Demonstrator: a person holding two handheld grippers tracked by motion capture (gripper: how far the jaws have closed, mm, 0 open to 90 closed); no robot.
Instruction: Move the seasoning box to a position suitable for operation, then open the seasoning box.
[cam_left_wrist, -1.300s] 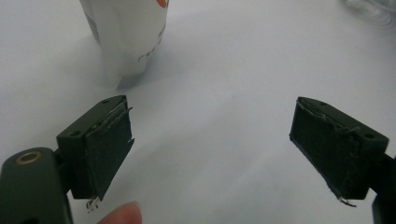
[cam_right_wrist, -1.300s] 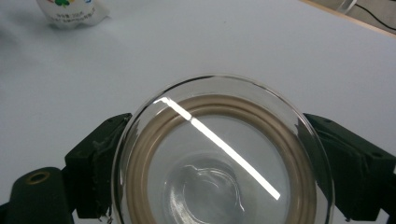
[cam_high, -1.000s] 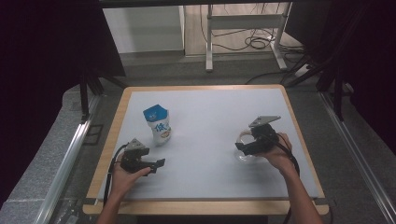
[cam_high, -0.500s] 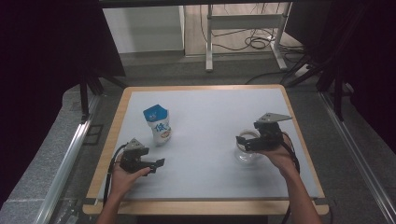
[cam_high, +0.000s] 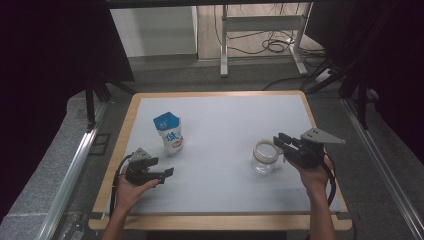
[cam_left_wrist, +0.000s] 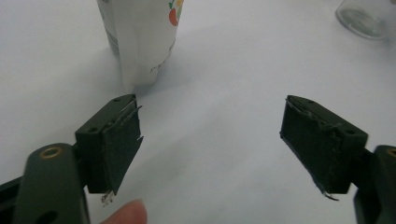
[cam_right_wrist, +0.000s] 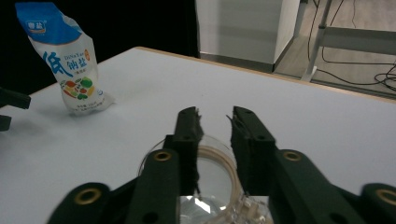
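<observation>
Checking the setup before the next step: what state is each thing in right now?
Glass jar: upright on the table, mouth open, no lid on it.
Salt pouch: standing upright, top sealed.
Left tongs: open, nothing between them.
Right tongs: just been closing, narrow gap left, above the jar's rim, gripping nothing.

Salt pouch (cam_high: 168, 132): one
Glass jar (cam_high: 264, 156): one
Handheld grippers: two, left gripper (cam_high: 168, 174) and right gripper (cam_high: 278, 140)
</observation>
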